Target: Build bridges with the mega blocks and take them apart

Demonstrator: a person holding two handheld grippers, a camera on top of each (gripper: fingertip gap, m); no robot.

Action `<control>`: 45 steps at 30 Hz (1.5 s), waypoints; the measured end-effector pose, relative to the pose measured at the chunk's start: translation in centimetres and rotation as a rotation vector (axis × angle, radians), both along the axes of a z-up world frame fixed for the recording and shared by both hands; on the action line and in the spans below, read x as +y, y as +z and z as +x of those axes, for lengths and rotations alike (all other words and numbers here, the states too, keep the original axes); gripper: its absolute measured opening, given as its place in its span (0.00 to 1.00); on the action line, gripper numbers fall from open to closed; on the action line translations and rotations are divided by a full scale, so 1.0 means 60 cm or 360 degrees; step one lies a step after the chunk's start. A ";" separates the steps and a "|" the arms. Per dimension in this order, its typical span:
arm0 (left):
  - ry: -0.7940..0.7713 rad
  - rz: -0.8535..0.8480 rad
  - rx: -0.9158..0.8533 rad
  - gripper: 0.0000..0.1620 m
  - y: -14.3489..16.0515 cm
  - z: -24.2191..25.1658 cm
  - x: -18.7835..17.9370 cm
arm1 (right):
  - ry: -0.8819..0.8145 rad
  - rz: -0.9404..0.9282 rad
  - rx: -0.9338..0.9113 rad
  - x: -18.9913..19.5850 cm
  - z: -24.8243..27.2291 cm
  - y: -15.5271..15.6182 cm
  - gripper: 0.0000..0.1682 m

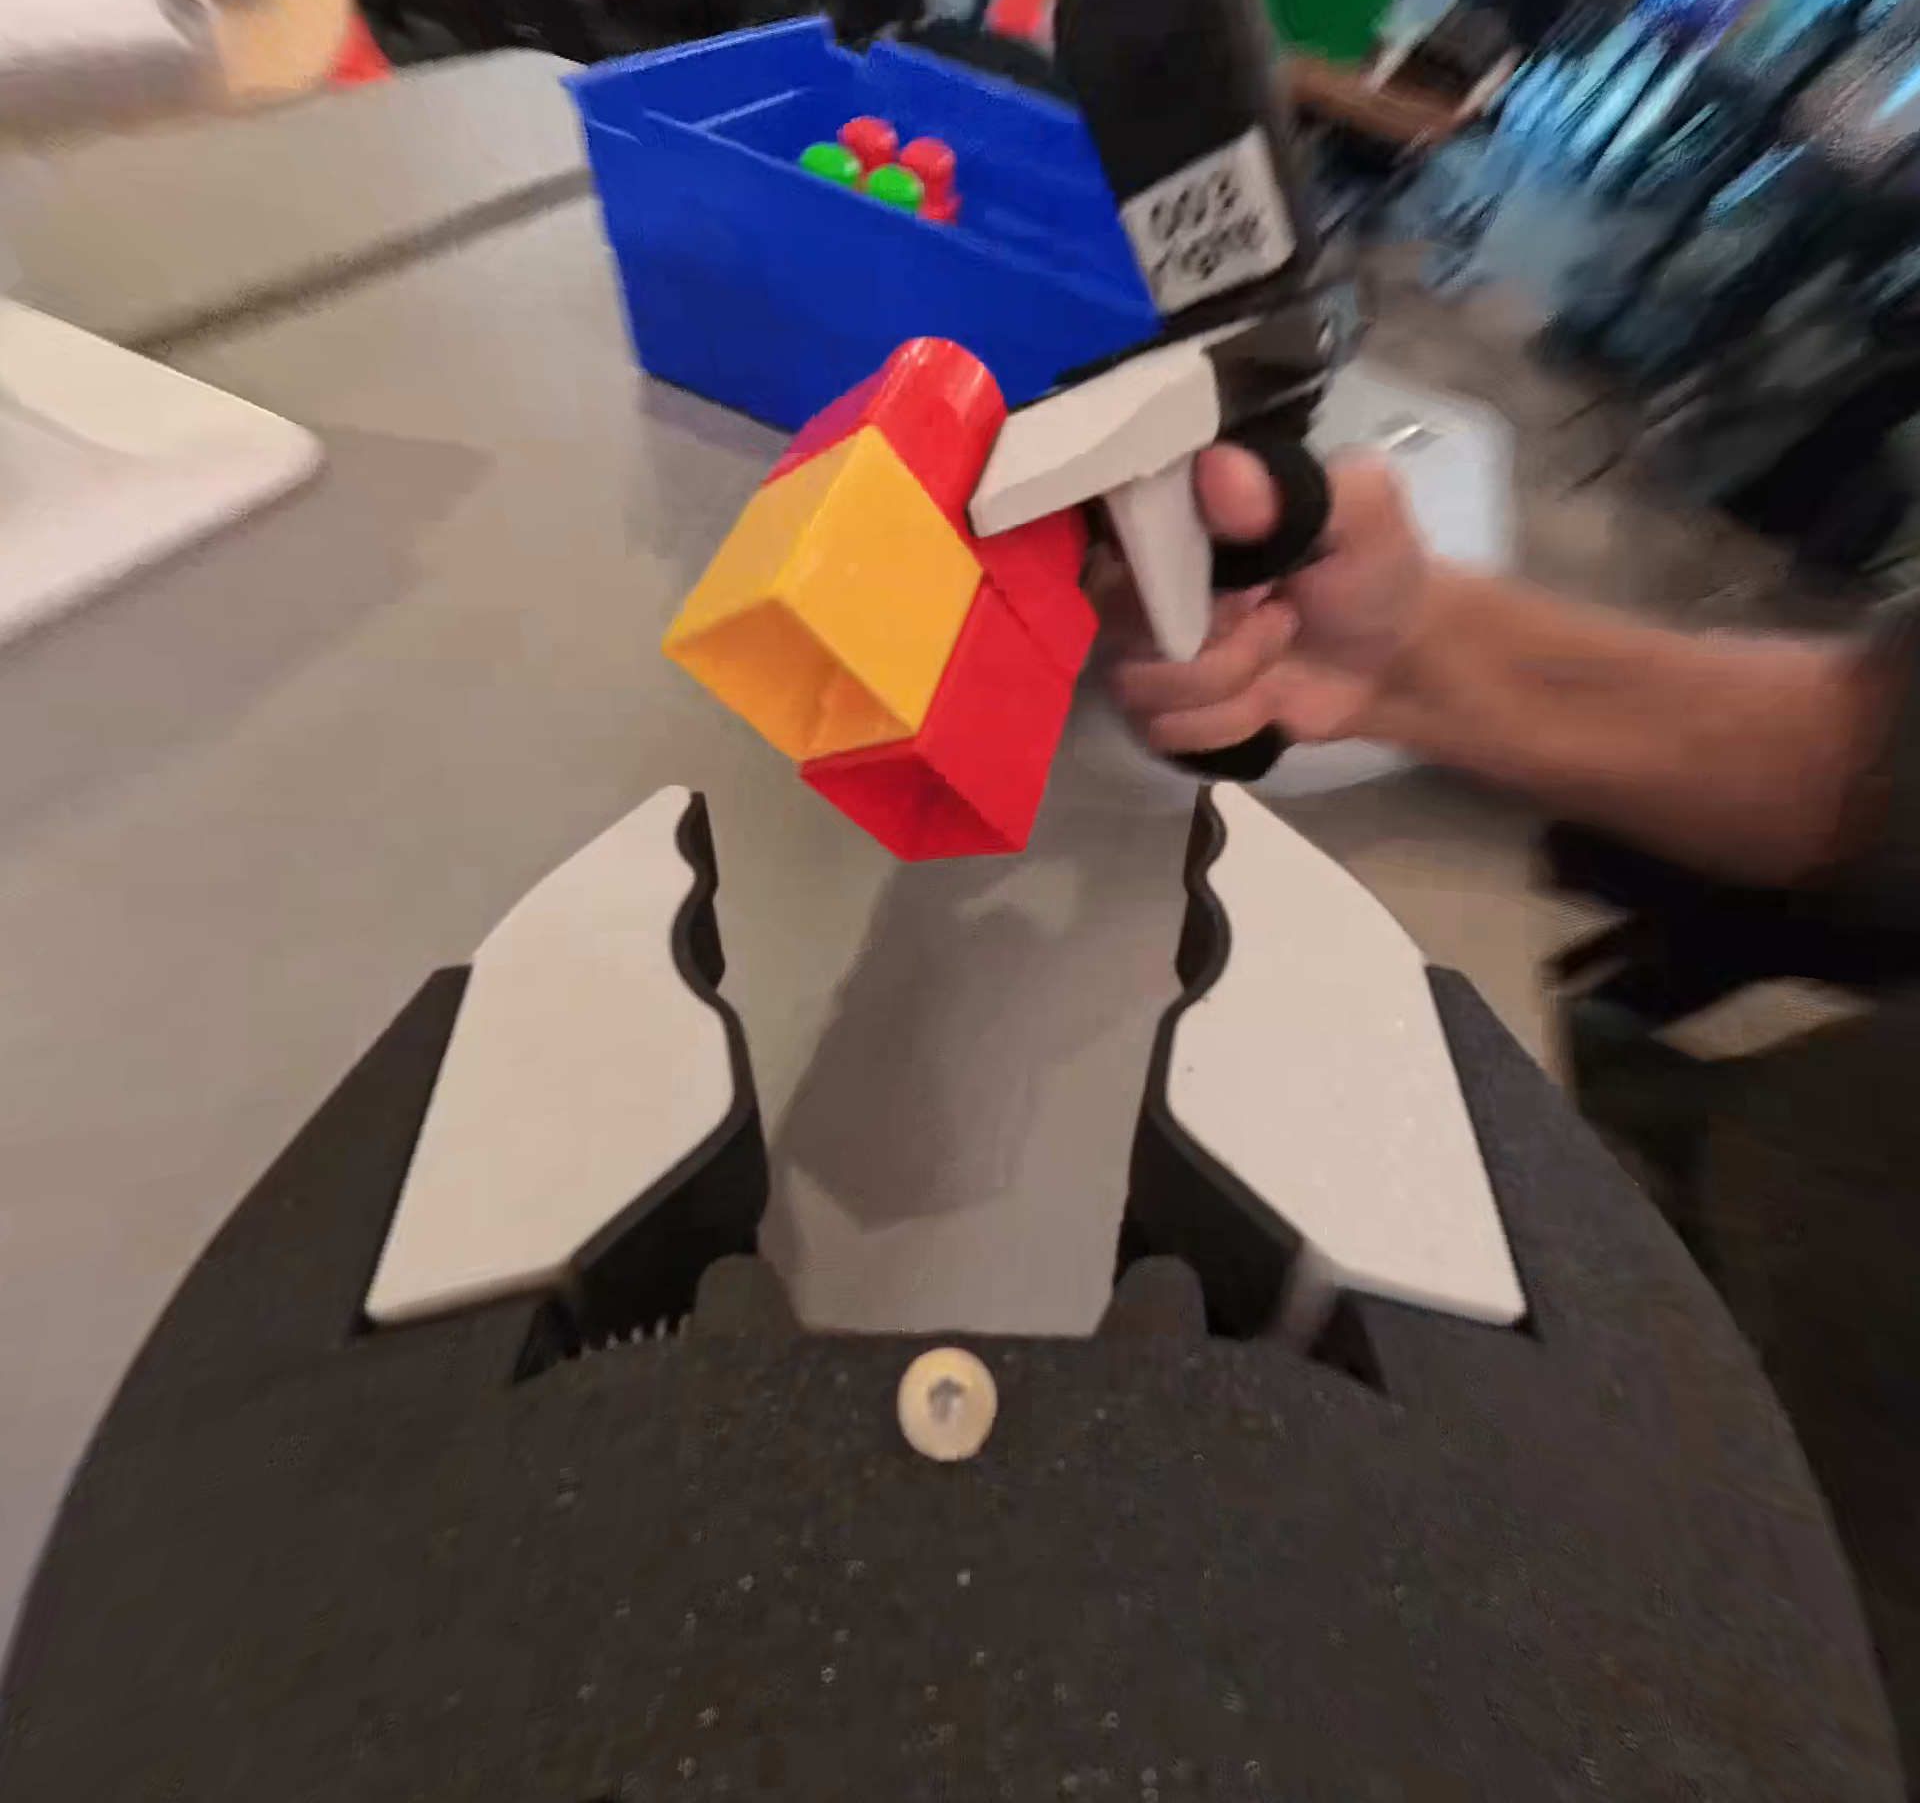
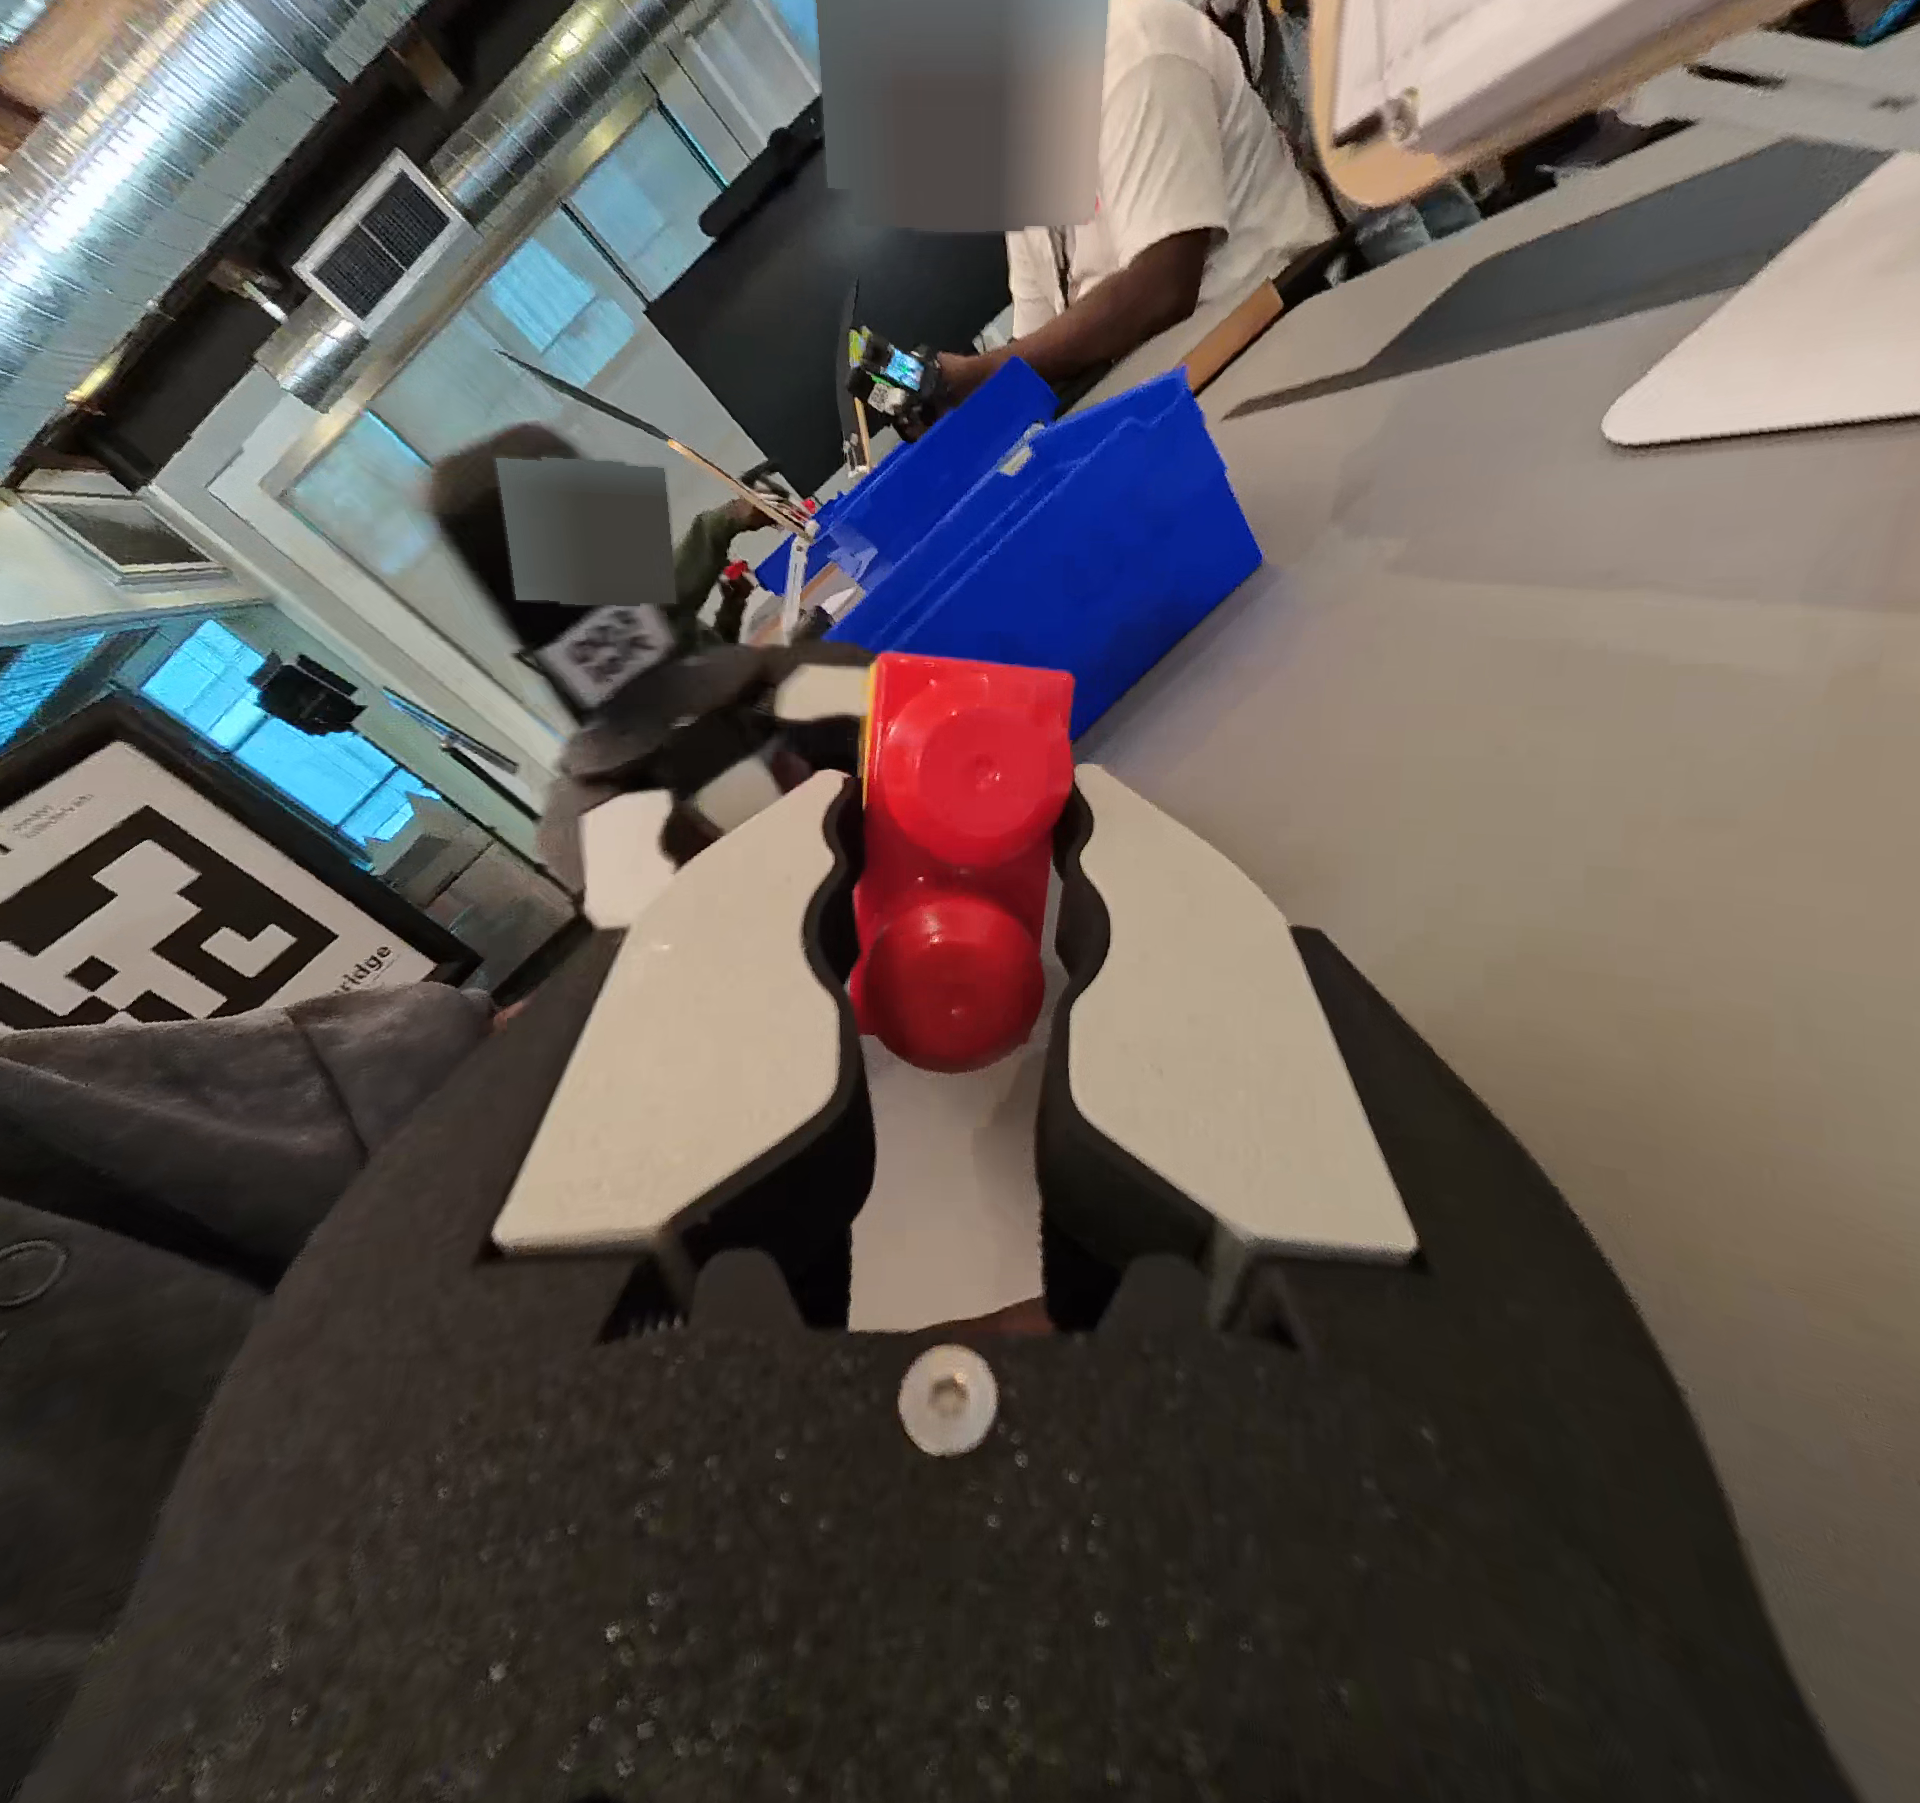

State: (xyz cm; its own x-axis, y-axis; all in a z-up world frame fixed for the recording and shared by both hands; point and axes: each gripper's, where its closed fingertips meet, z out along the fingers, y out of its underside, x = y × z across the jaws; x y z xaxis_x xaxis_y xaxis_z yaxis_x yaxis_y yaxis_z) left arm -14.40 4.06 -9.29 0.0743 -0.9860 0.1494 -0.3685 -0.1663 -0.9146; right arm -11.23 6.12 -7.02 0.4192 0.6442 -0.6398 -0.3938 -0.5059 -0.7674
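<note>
We see our left gripper [image 1: 951,818] with its two grey, wavy-edged fingers spread well apart and nothing between them, hanging above the smooth grey table [image 1: 364,714]. Just ahead of its fingertips, lifted clear of the table, is a small tilted cluster of plastic mega blocks: a hollow yellow square block [image 1: 831,600] joined against a red block [image 1: 997,704], their open undersides turned toward us. Our right gripper [image 1: 1081,496] comes in from the right of the left one, held by a hand [image 1: 1278,652], and its pale fingers are closed onto the red part of the cluster. From the right wrist view, the right gripper [image 2: 956,808] is clamped on the red two-stud block [image 2: 961,849], the rounded studs facing the camera and a sliver of yellow showing at the block's left edge. Beyond the cluster, farther ahead of both grippers, a deep blue plastic bin [image 1: 831,267] sits on the table, and inside it lie loose green and red blocks [image 1: 883,169]. To the left of the left gripper, a white flat-edged object [image 1: 125,486] rests on the table. The background is blurred.
</note>
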 end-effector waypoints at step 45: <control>-0.0294 -0.0915 -0.0558 0.29 0.046 -0.015 0.000 | -0.0015 0.0162 -0.0003 -0.020 -0.040 0.021 0.21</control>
State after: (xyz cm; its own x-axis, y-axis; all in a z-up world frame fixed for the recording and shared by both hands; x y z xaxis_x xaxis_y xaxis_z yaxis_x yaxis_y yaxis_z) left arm -15.32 4.04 -6.55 -0.2349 -0.7353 0.6358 -0.1364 -0.6227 -0.7705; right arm -13.60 4.93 -5.78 0.4267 0.7017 -0.5705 -0.3964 -0.4219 -0.8154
